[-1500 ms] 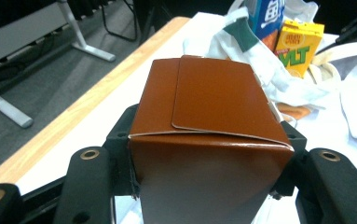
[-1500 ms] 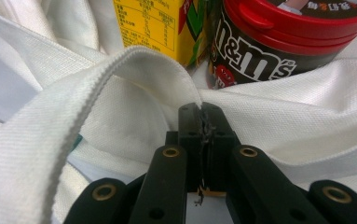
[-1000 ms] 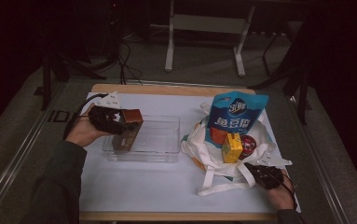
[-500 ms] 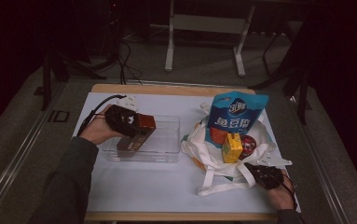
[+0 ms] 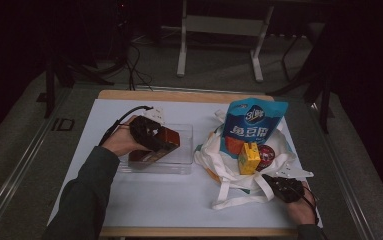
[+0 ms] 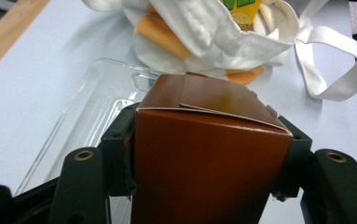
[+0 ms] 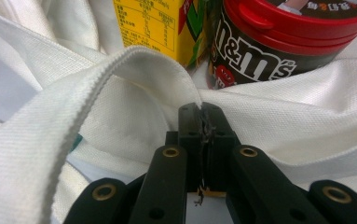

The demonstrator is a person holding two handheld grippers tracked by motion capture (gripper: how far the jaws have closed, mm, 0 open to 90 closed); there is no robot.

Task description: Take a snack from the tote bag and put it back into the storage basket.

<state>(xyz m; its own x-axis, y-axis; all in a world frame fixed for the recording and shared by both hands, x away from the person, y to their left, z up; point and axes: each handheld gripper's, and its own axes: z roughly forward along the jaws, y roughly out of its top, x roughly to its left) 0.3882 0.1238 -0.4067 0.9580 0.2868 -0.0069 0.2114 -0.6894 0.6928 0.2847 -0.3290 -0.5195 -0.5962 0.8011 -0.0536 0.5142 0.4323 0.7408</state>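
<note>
- The left gripper (image 6: 209, 154) has a brown carton (image 6: 209, 154) between its jaws; in the left gripper view a black pad sits against each side of the carton, and the jaws have just been opening a little with the carton still between them.
- In the high view the same left gripper (image 5: 151, 137) and its brown carton (image 5: 166, 140) hang over the clear plastic tray (image 5: 184, 162), with the person's left hand (image 5: 121, 142) wrapped round the gripper body.
- Under and beyond the carton in the left gripper view lies the clear plastic tray (image 6: 97, 107) on the pale blue table cover (image 6: 36, 70).
- Farther out along the jaws lies the white cloth bag (image 6: 223, 32), one of its handles (image 6: 334, 60) looping on the cover.
- The right gripper (image 7: 200, 116) is pressed together on the edge of the white cloth bag (image 7: 278, 112), right where a handle (image 7: 73, 107) joins it.
- Just beyond those jaws stand a yellow juice carton (image 7: 153, 23) and, beside it, a dark tub with a red lid (image 7: 278, 42).
- In the high view the right gripper (image 5: 284, 187) sits at the near edge of the bag (image 5: 219, 160), and a blue snack pouch (image 5: 251, 125) stands upright in the bag beyond the yellow carton (image 5: 249, 157).
</note>
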